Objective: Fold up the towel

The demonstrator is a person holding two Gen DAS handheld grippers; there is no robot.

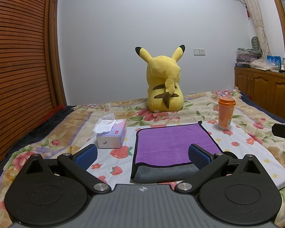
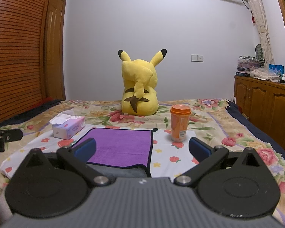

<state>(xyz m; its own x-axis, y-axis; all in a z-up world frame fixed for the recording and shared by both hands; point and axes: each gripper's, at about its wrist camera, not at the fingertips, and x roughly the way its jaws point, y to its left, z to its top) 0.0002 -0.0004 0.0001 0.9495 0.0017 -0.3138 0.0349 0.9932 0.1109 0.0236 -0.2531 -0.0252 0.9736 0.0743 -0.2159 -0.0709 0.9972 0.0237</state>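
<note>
Lying on the floral bedspread (image 1: 180,117), left to right: tissue box (image 1: 112,135) with a white sheet poking out of its slot, purple towel (image 1: 172,144) flat, near edge doubled over (grey underside showing), long axis running away toward the yellow plush (image 1: 164,87), then lidded orange cup (image 1: 226,113), contents unseen. Left gripper (image 1: 142,154) spread wide, empty, over the towel's near-left corner; right gripper (image 2: 142,149) likewise parted, gripping nothing.
</note>
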